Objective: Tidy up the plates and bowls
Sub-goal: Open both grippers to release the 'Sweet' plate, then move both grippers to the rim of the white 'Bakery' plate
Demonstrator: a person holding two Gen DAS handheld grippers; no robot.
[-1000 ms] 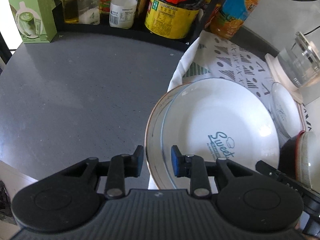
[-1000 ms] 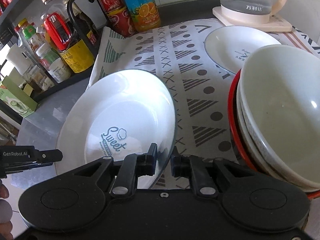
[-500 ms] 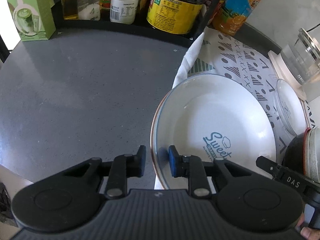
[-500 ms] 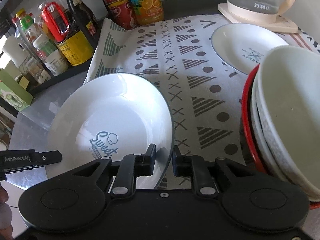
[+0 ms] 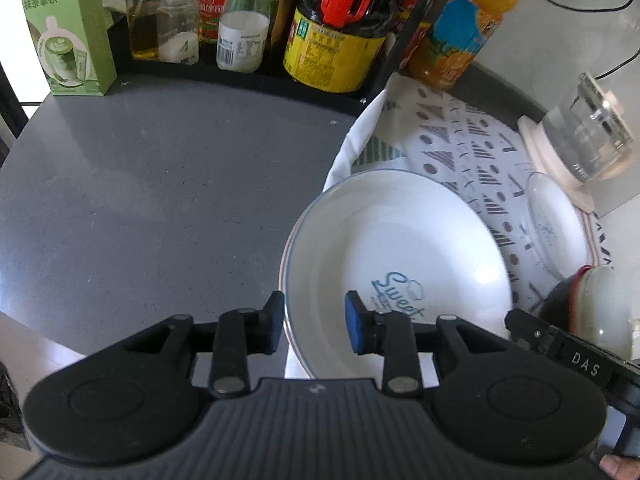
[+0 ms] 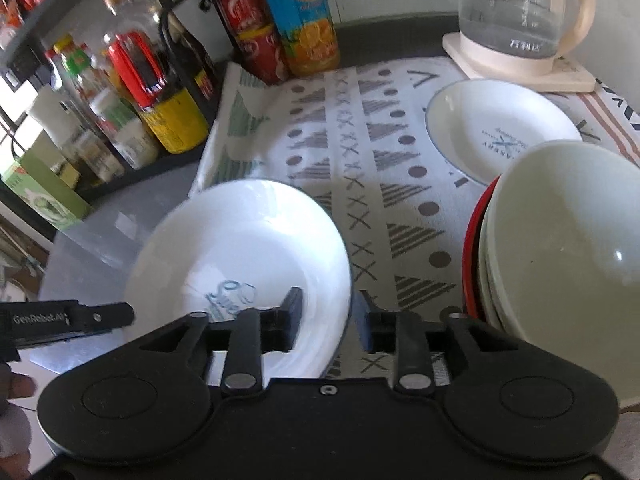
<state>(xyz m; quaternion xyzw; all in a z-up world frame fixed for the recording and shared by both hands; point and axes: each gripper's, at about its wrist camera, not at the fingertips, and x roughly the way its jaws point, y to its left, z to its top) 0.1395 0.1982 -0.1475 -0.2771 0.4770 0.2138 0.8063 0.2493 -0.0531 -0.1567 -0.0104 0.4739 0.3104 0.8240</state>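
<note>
White plate (image 5: 400,256), blue "Sweet" lettering, thin blue rim.

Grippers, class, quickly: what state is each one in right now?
Left gripper: opening, straddling the rim of the "Sweet" plate, pads off it.
Right gripper: opening, the same plate's rim between its fingers, not gripped.

Home kitchen: grey table (image 5: 160,200) w/ rack of sauce bottles (image 5: 332,40), juice bottle (image 6: 300,20), glass kettle (image 6: 520,8), patterned cloth (image 6: 360,152), plates (image 6: 500,128) & stacked bowls (image 6: 568,248).
</note>
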